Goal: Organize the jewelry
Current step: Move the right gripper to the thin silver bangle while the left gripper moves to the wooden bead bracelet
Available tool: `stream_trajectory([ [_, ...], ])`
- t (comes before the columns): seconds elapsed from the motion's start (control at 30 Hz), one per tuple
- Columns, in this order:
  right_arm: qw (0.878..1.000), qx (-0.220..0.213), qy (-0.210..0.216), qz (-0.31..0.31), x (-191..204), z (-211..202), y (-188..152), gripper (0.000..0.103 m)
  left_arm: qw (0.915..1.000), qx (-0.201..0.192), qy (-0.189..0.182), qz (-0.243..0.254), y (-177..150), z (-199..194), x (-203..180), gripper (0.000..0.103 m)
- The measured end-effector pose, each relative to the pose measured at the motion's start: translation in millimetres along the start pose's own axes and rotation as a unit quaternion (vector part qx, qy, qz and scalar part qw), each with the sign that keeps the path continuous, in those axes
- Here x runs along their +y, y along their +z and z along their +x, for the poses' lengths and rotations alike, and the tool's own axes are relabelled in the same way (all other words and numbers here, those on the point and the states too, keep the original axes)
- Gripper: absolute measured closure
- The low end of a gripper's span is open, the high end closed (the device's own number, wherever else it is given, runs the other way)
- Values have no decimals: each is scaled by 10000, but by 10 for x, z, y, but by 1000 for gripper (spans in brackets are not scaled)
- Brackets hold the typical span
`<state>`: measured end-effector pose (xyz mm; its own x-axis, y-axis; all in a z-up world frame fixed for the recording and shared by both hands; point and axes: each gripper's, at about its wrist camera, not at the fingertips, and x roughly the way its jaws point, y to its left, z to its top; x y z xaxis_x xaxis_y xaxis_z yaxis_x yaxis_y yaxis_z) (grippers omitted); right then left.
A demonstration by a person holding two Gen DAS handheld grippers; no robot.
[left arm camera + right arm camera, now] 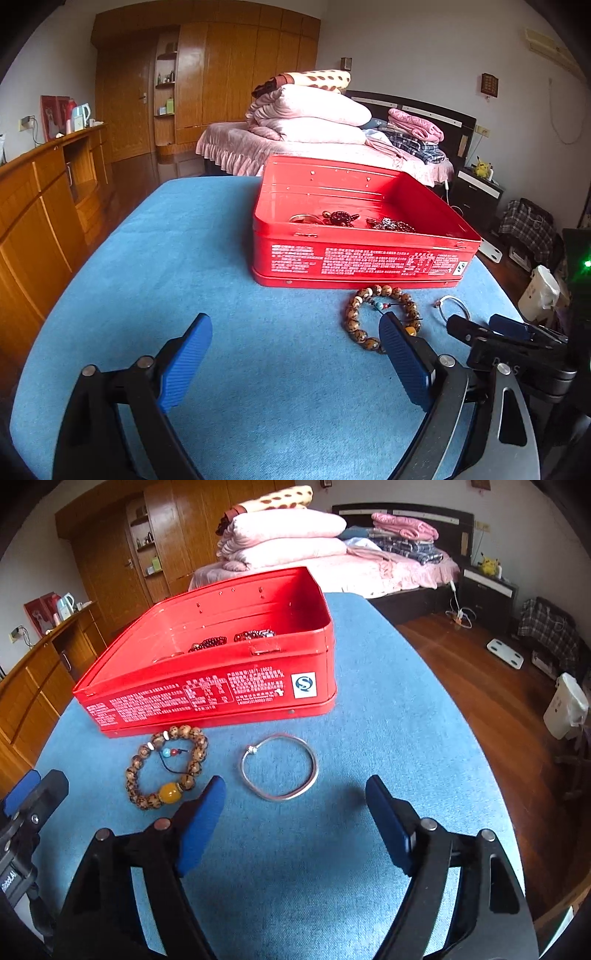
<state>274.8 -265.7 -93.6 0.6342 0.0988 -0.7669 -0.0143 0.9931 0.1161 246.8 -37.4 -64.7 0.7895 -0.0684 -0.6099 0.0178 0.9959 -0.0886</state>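
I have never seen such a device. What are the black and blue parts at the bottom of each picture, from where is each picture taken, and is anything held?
They are two hand-held grippers; a person carries one in each hand. Each picture comes from a camera on one gripper, looking along its blue-padded fingers. The left gripper and the right gripper are both open and hold nothing. On the blue cloth-covered table stands an open red metal tin with some dark beaded jewelry inside. In front of it lie a brown wooden bead bracelet and a thin silver bangle, apart from each other.
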Motion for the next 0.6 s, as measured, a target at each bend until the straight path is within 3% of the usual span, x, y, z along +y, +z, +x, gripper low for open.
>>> stream_trajectory([
  [0.13, 10000, 44, -39, -32, 30, 33, 35, 31, 9999, 95, -59, 40, 24, 85, -82, 13],
  [0.37, 9996, 55, -272, -83, 79, 56, 47, 53, 9998, 173, -126, 32, 46, 153, -148, 13],
  [0.6, 9997, 77, -230, -93, 51, 62, 65, 51, 9991, 341, -230, 76, 39, 233, -203, 13],
])
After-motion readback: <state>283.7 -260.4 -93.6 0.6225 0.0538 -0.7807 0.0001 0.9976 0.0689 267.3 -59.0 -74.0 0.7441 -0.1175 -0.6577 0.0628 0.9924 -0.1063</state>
